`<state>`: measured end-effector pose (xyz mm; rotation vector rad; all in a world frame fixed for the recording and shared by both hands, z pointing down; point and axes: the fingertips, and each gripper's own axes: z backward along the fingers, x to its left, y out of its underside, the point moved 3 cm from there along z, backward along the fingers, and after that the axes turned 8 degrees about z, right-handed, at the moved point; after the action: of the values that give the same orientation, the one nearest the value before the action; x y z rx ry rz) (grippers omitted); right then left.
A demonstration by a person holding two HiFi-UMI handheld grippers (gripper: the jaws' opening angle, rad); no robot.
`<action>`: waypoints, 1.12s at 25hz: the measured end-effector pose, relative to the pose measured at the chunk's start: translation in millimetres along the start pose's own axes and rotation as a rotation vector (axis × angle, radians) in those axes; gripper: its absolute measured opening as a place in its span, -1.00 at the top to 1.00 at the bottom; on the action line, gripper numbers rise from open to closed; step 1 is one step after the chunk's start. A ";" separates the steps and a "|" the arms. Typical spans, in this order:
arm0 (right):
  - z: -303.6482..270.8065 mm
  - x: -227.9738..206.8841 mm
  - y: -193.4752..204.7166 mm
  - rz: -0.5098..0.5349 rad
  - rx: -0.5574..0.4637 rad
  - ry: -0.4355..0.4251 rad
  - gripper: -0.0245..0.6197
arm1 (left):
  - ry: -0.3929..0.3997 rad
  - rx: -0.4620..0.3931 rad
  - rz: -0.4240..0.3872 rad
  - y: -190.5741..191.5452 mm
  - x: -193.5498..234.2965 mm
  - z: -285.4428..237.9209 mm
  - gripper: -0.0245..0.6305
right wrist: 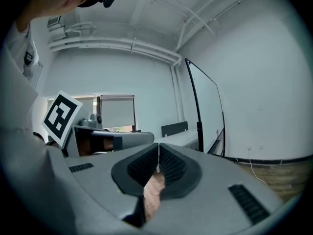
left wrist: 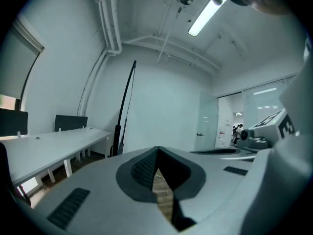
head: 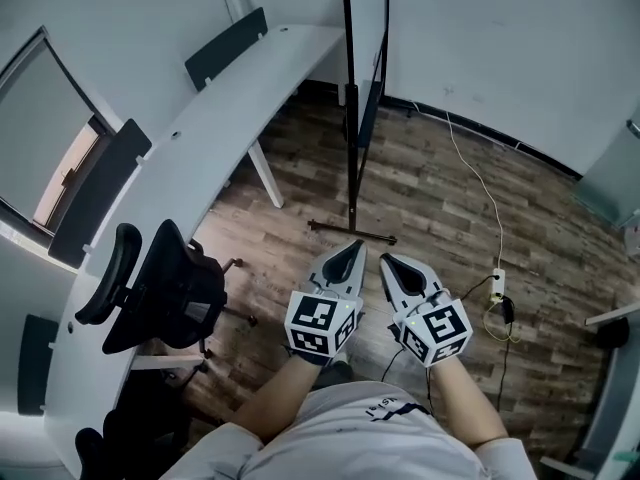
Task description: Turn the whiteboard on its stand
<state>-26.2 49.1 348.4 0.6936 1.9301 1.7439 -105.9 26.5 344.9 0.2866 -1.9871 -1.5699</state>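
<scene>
Head view: the left gripper and the right gripper sit side by side low in the middle, both aimed toward the whiteboard.
Whiteboard: seen edge-on from above as a thin dark frame, upright on its stand ahead of both grippers, close to the near end of the bench; neither gripper touches it.
Stand foot: a dark bar lies flat on the wood floor, near the fingertips but apart from them.
Left gripper view: the fingers are together, tips meeting, with nothing between them; the whiteboard shows as a narrow dark line left of centre, beyond the tips.
Right gripper view: the fingers are pressed together and empty; the whiteboard stands right of centre, its white face showing inside the dark frame, well beyond the tips.
Bench: long and white, running along the left wall, with dark panels standing on its far edge.
Chair: a black office chair stands beside the bench, left of the left gripper.
Power strip: a white one lies on the floor to the right of the right gripper, a cable running from it toward the wall.
</scene>
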 end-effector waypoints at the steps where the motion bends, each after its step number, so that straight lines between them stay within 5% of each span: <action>1: -13.4 -2.5 0.9 0.001 0.004 0.003 0.88 | 0.008 0.007 0.000 -2.5 11.0 -7.6 0.89; 17: -151.3 -68.0 29.4 0.000 0.047 0.054 0.88 | 0.041 0.059 0.040 -7.7 124.6 -109.7 0.89; 28: -258.9 -176.1 74.1 0.002 0.056 -0.053 0.88 | -0.092 0.029 0.047 -16.4 200.2 -232.2 0.89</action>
<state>-47.4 -256.2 447.8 0.7540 1.9498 1.6616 -139.8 -268.6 422.8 0.1808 -2.0729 -1.5503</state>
